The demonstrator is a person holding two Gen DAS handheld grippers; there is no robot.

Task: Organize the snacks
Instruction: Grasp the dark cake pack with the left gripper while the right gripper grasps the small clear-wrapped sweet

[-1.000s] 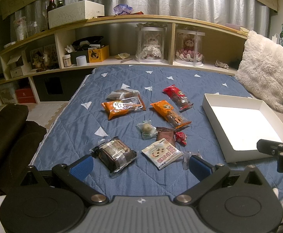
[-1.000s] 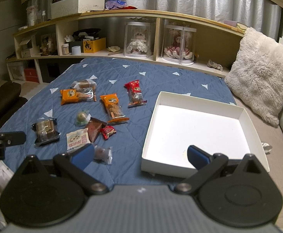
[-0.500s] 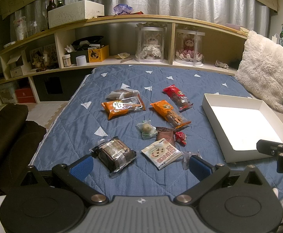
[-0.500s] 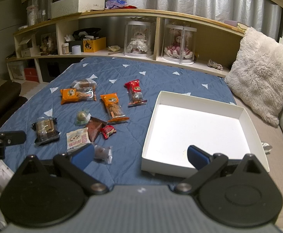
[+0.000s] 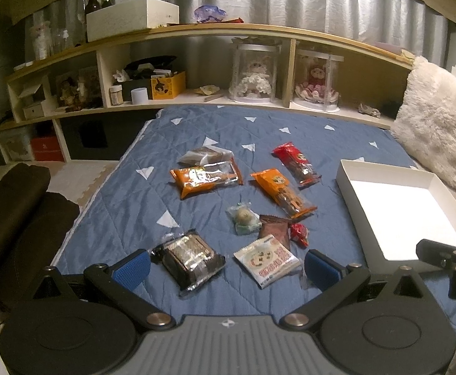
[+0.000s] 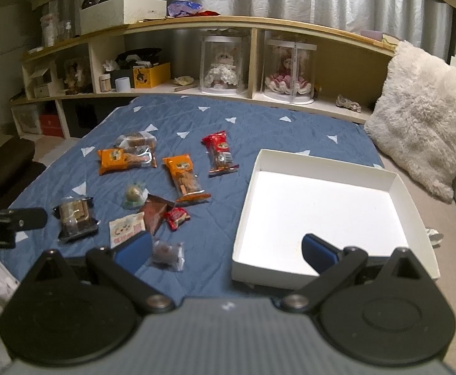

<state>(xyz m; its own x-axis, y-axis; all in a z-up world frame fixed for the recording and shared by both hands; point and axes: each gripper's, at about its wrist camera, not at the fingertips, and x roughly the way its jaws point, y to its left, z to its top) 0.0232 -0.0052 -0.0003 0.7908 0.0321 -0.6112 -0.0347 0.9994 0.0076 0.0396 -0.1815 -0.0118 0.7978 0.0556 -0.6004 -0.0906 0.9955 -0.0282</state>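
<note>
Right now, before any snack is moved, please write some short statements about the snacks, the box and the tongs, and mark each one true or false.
1. The shallow white cardboard box holds no snacks. True.
2. The left tongs are shut on a packet. False: they are open and hold nothing.
3. Two orange plastic snack packets lie on the blue quilted blanket. True.
4. The long red wrapped snack lies inside the box. False: it lies on the blanket, beside the box.
5. The right tongs are open. True.
</note>
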